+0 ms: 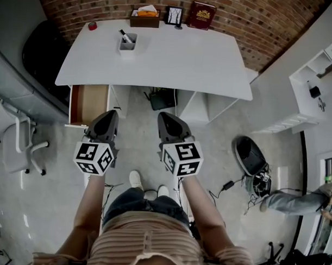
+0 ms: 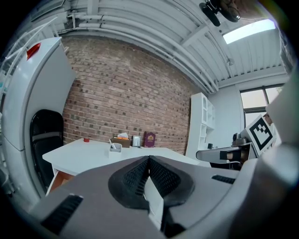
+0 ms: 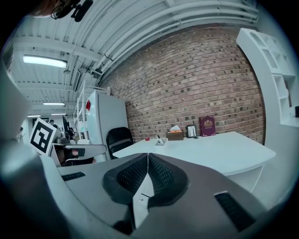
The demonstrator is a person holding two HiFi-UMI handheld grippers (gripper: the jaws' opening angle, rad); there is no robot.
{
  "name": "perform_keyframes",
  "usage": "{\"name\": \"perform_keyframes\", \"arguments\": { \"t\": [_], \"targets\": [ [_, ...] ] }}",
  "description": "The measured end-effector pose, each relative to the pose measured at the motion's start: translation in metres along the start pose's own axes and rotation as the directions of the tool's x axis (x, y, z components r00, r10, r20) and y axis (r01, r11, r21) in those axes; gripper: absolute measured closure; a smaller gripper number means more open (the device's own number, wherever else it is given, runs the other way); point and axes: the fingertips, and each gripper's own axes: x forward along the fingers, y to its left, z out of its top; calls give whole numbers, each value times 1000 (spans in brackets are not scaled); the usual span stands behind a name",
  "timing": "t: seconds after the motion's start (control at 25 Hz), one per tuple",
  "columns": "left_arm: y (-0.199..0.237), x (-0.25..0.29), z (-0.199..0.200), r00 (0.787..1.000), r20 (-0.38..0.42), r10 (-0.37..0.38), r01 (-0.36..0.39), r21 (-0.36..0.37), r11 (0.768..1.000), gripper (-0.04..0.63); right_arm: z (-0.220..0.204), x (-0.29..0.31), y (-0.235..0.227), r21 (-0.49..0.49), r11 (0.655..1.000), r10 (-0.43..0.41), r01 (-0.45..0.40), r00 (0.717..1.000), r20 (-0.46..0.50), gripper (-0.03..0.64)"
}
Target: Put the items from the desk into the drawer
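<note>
- Left gripper (image 2: 149, 158): jaws pressed together, nothing between them; held level in front of the person, well short of the desk (image 1: 179, 64).
- Right gripper (image 3: 147, 155): jaws likewise closed on nothing; carried beside the left one, also clear of the desk.
- Drawer (image 1: 91, 102): seen pulled out under the desk's left end; wooden interior visible, contents not discernible.
- Items are all on the desktop, towards its far edge by the brick wall; nothing has been taken up yet.
- Small red object (image 1: 92, 25): far-left corner; too small to identify; judged light.
- Pen holder (image 1: 127, 43): white, one marker inside; judged light and rigid; best pinched across one wall at the rim and kept upright, or the marker may spill.
- Tissue box (image 1: 145, 18): judged light; sides may yield; a pinch on a side wall is suggested.
- Picture frame (image 1: 174, 15): upright; judged fragile; to be taken by its top edge.
- Maroon book (image 1: 202, 15): propped upright; judged stiff and the heaviest; to be gripped across its thickness at the top edge.
</note>
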Motion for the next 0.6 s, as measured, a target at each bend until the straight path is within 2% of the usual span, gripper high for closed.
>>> {"name": "perform_keyframes", "arguments": {
  "t": [0.28, 0.6],
  "targets": [
    [63, 11, 14, 1000, -11, -24, 24, 3, 1000, 586, 16, 47, 21, -5, 998, -55, 55, 998, 0, 600],
    [109, 30, 27, 1000, 2, -30, 30, -2, 1000, 586, 18, 81, 30, 10, 996, -89, 90, 995, -32, 600]
  ]
}}
